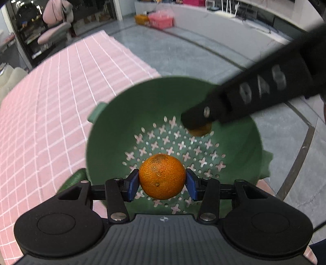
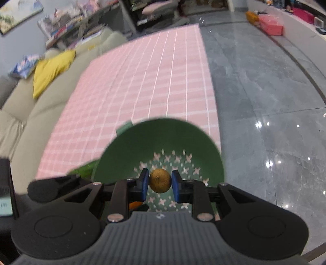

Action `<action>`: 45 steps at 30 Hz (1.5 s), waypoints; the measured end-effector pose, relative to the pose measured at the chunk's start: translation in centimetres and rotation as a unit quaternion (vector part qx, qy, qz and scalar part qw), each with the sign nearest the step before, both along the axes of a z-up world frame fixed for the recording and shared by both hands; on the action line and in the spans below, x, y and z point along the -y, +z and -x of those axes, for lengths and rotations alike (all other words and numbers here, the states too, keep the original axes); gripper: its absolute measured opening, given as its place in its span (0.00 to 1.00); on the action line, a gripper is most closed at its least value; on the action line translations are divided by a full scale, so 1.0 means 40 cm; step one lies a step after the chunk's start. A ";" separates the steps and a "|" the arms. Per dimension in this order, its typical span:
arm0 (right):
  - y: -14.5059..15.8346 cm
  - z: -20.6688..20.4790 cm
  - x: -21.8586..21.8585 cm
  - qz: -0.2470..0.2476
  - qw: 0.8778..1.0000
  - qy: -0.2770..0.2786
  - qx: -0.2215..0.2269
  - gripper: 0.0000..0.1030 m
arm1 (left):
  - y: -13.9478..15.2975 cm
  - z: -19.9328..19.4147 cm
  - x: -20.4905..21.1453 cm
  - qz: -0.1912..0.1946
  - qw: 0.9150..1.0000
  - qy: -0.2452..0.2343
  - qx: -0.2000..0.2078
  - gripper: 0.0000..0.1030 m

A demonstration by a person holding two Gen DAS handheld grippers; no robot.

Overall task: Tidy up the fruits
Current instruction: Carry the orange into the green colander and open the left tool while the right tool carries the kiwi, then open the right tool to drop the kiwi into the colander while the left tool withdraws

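Note:
A green colander (image 1: 122,130) with cross-shaped holes stands at the near right corner of the pink checked tablecloth (image 1: 51,114). My left gripper (image 1: 162,179) is shut on an orange mandarin (image 1: 162,176) and holds it over the colander's near side. My right gripper (image 2: 160,183) is shut on a small brown round fruit (image 2: 160,180) and holds it over the colander (image 2: 142,140). In the left wrist view the right gripper (image 1: 198,124) reaches in from the upper right with the brown fruit (image 1: 200,130) partly hidden under its tip. A bit of orange (image 2: 135,204) shows below my right fingers.
The tablecloth (image 2: 142,81) stretches away from the colander. A beige sofa (image 2: 24,110) with a yellow cushion (image 2: 51,69) runs along its left side. Grey tiled floor (image 2: 264,102) lies to the right. Pink and orange boxes (image 1: 156,19) stand far back.

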State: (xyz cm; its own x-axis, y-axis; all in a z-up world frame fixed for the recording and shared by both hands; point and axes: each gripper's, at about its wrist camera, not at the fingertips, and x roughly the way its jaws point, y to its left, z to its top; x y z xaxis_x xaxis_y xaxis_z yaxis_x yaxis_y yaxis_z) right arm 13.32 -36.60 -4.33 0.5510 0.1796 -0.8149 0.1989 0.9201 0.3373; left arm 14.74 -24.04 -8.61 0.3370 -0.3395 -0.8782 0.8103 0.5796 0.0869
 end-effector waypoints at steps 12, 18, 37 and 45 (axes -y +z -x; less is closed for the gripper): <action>-0.121 -0.055 -0.042 0.019 0.996 0.059 -0.071 0.19 | -0.081 -0.018 0.024 -0.037 0.999 -0.018 -0.031 0.53; -0.135 -0.075 -0.048 0.036 0.994 0.067 -0.077 0.19 | -0.086 -0.019 0.032 -0.041 0.999 -0.018 -0.025 0.57; 0.079 0.024 -0.022 0.061 0.995 0.002 0.085 0.47 | 0.201 0.037 -0.173 0.115 0.992 0.058 0.010 0.77; 0.143 0.165 -0.120 0.124 0.982 0.001 0.144 0.71 | 0.262 0.107 -0.414 0.163 0.974 0.156 0.032 0.77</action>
